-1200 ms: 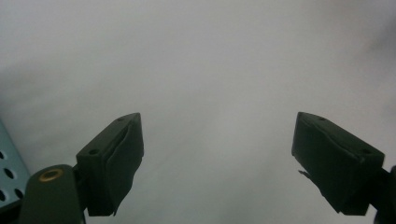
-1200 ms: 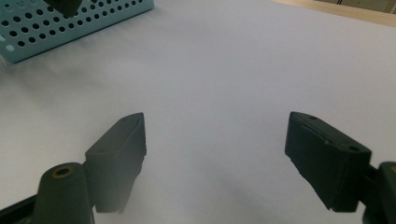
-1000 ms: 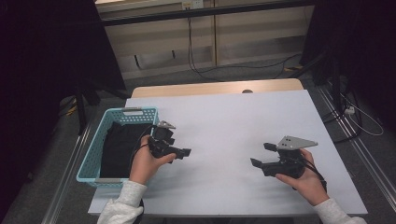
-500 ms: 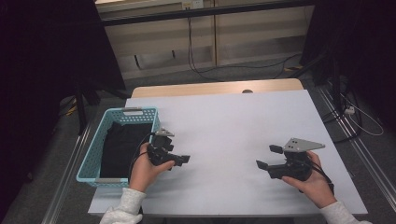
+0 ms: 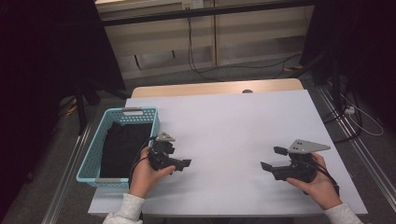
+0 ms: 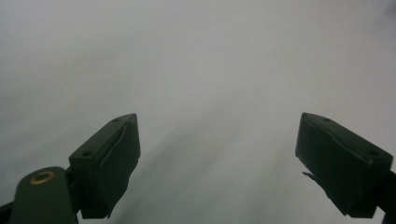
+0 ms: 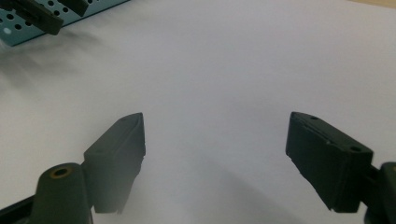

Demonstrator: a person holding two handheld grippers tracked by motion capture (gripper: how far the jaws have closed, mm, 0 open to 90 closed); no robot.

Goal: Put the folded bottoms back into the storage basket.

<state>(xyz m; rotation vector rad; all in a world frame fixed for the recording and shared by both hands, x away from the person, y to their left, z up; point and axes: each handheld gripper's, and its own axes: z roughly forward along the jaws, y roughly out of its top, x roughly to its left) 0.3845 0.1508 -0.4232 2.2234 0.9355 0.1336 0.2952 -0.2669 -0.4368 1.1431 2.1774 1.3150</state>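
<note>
My left gripper rests low over the white table, just right of a light-blue basket, with its jaws pointing right. In the left gripper view the left gripper is open, with bare table between its fingers. My right gripper sits near the table's front right, jaws pointing left toward the other hand. In the right gripper view the right gripper stands open over the table with nothing between its fingers. A dark cloth lies inside the basket.
The basket's perforated wall and the other gripper's jaw tip appear at the top left of the right gripper view. Beyond the table's wooden far edge, cables trail on the floor. A metal rail runs along the table's right side.
Both hands have drifted slightly toward the table's near edge, the right one also a little to the right. Both grippers' jaws stay open.
</note>
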